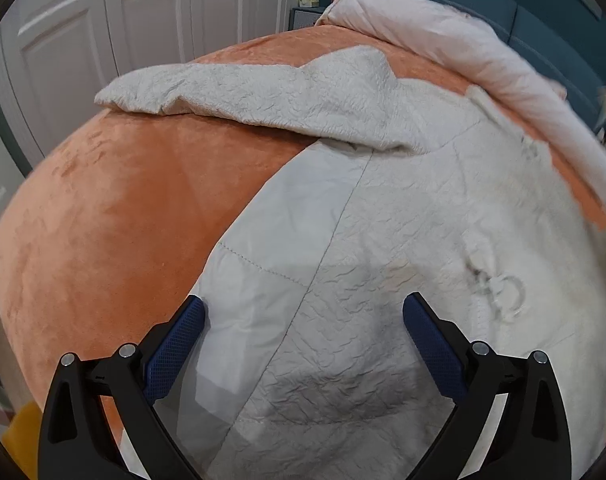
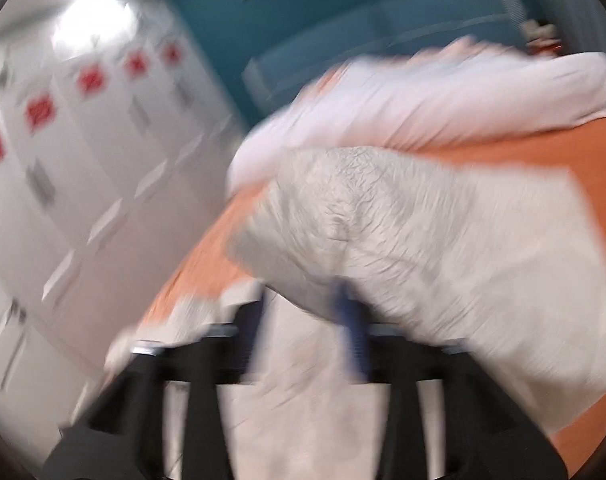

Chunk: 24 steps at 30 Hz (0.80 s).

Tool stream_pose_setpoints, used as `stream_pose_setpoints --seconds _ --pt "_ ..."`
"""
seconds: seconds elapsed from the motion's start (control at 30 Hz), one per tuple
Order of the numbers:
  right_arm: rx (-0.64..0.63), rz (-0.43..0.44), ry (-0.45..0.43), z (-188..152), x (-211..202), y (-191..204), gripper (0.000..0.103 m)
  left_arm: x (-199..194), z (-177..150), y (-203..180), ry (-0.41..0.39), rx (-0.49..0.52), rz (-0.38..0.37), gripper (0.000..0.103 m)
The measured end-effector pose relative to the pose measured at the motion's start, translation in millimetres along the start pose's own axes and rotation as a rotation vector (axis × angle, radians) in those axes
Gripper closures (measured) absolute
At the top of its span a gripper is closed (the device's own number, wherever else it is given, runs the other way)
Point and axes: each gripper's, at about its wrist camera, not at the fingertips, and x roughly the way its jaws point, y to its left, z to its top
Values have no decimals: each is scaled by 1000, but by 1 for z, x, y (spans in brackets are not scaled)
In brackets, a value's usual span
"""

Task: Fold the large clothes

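Observation:
A large white crinkled garment [image 1: 383, 220] lies spread on an orange bedspread [image 1: 123, 200], with one sleeve [image 1: 243, 92] stretched out to the left at the far side. My left gripper [image 1: 305, 300] hovers just over the garment's near part, open, its blue pads wide apart and nothing between them. The right wrist view is badly blurred. There a bunched fold of the garment [image 2: 423, 240] rises in front of my right gripper [image 2: 303, 312], and white cloth runs between its fingers. Whether the pads press on it cannot be told.
A rolled pale duvet [image 1: 443, 40] lies along the far side of the bed. White wardrobe doors [image 1: 143, 20] stand to the left, and a teal headboard [image 1: 503, 0] behind. A small nightstand with a tissue box [image 1: 307, 0] stands in the corner.

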Motion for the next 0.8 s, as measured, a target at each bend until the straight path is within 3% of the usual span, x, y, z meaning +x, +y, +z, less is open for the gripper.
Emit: stream_pose_setpoints --seconds 0.13,0.23,0.37,0.5,0.63,0.67,0.7,0.73,0.77,0.8 --pt "-129 35 135 -83 36 89 45 -16 23 5 -27 -81 -130 5" --pt "-190 19 162 -122 25 111 45 -20 50 -7 -67 -68 -192 5" --pt "-78 -73 172 -127 -19 54 45 -6 84 -49 -62 -23 -305 5" --pt "86 -244 123 -114 -52 -37 45 46 107 -117 58 4 -457 5" --pt "287 -331 42 -101 -97 -118 43 95 118 -164 158 -39 -503 10" --pt "336 -326 28 -98 -102 -133 43 107 120 -176 184 -53 -527 13" --pt "390 -312 18 -96 -104 -149 43 114 120 -183 200 -54 -528 27" --pt "426 -289 19 -95 -104 -160 43 119 120 -190 209 -50 -508 30" --pt "451 -269 28 -93 -100 -168 44 120 120 -196 203 -37 -490 40" --pt "472 -236 49 -93 -88 -174 45 119 120 -202 183 -3 -477 66"
